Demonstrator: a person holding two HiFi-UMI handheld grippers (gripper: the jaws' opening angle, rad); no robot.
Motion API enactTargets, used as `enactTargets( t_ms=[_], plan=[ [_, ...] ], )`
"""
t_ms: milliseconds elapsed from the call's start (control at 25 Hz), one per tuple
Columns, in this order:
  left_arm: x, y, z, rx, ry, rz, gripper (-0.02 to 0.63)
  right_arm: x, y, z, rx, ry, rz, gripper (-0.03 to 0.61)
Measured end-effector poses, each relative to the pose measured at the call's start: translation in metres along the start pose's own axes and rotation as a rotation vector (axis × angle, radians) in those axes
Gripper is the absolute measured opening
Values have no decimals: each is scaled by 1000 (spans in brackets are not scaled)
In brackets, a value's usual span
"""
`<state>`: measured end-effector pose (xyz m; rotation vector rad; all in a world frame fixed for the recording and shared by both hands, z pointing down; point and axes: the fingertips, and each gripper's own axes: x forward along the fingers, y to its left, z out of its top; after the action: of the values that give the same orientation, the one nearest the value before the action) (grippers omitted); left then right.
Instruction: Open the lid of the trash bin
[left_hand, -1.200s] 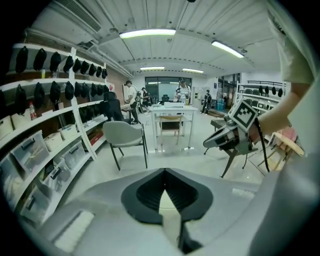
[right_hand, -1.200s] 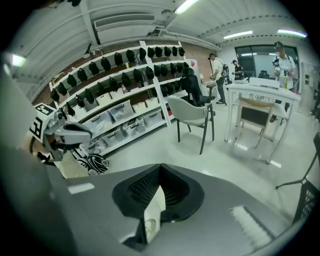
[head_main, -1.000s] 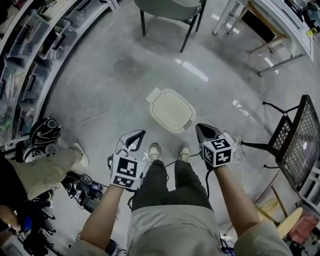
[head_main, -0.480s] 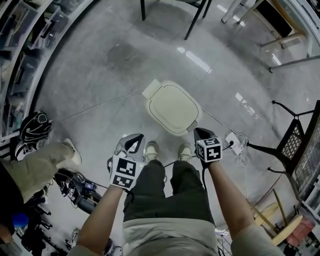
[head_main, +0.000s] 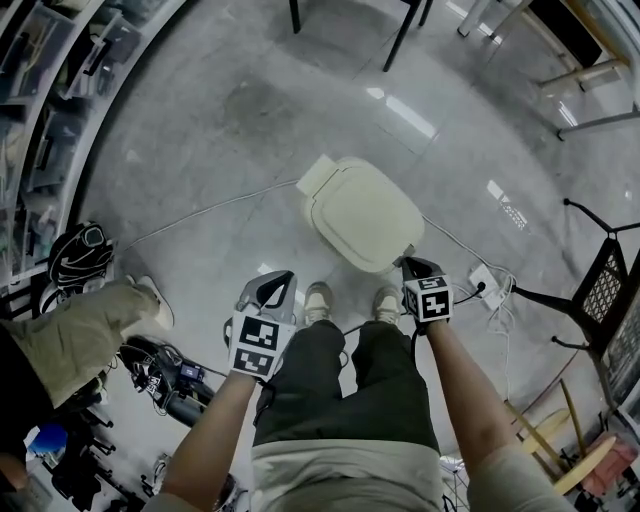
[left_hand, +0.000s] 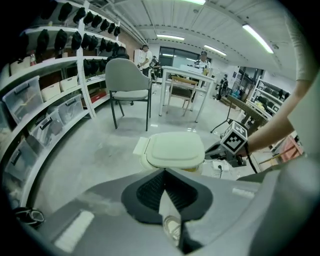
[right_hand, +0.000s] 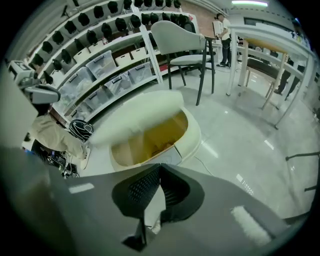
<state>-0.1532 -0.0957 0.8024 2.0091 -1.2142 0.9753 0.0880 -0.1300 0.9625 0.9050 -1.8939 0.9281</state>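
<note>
Lid (right_hand: 135, 117): stood raised off the bin (right_hand: 195, 136).
Right gripper (head_main: 408, 265): fingers (right_hand: 140, 190) closed, at bin's front.
Left gripper (head_main: 279, 282): fingers (left_hand: 150, 190) closed, near bin.

The left gripper (head_main: 276, 284) and right gripper (head_main: 409, 264) are grey moulded shells; each carries a white cube (head_main: 255, 345) printed with black square markers; the inner pads (left_hand: 150, 192) are black, finely ribbed and taper to a point; pale rectangular strips (left_hand: 75, 230) mark the shells; a thin black cable (head_main: 413, 350) hangs from the right one; the person wears dark olive trousers (head_main: 340, 390), pale shoes (head_main: 318, 300) and a light grey short-sleeved top (head_main: 340, 475).
</note>
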Motion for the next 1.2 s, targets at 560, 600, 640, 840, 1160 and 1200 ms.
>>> enactTargets(
  t_ms=[560,600,640,840,1160,1200],
  plan=[
    [-115,0,115,-12,-106,28,3,-162,51,143,36,-178,47,3],
    [-127,0,131,-4,-130,35,3,-181,58,157,18,-209,54,3],
    [-139,0,146,3,-154,42,3,-201,65,171,-3,-238,62,3],
    [-205,-2,209,55,-235,85,3,-306,106,234,-86,-389,115,3],
    [-310,-26,298,158,-431,129,3,-448,154,296,-163,-612,140,3],
    [-322,-29,306,176,-452,138,3,-463,161,302,-172,-636,143,3]
  ],
)
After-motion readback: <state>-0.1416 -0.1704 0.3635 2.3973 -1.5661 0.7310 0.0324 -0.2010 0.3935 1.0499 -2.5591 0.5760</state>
